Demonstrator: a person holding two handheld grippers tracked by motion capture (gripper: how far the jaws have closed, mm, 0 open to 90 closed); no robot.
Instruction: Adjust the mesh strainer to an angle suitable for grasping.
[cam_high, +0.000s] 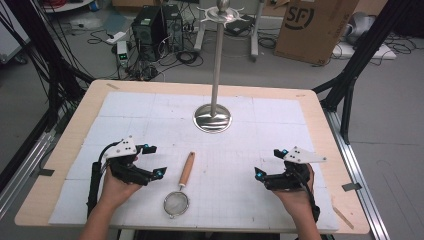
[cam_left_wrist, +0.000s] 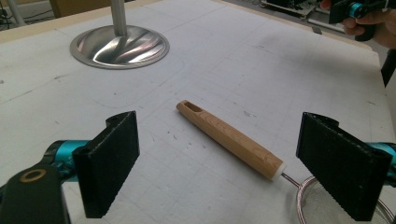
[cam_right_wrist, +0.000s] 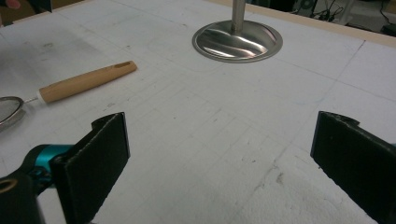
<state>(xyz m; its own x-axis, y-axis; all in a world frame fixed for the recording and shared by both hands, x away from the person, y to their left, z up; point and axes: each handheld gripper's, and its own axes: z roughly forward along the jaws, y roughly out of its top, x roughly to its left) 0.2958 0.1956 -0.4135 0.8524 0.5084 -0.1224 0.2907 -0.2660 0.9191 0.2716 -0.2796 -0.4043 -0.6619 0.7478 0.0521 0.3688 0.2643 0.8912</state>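
- Nearest the person, in the high view, two forearms enter from the bottom edge, each hand holding a gripper over a white gridded mat (cam_high: 150, 107) on a wooden table (cam_high: 320, 117).
- The left gripper (cam_high: 154, 161) sits at the left of the mat, jaws spread wide and holding nothing. The right gripper (cam_high: 267, 163) sits at the right, well apart from it, jaws also spread wide and empty.
- Between the two grippers, nearer the left one, lies a small strainer (cam_high: 179, 187): its round mesh bowl points toward the person and its wooden handle points away, toward the far side.
- The left gripper view looks along its two black jaws and shows the wooden handle (cam_left_wrist: 229, 138) lying flat between them, not touched, with a slot at its far end. The mesh bowl's rim peeks out beside the right-hand jaw. The other hand appears far off in the top right corner.
- The right gripper view shows bare mat between its jaws, with the strainer off to the left side.
- Farther away stands a metal stand (cam_high: 215, 65), a tall pole on a round shiny base. Only the high view shows its top with hooks.
- Beyond the table, the floor holds cables, computer cases and a cardboard box (cam_high: 312, 27).
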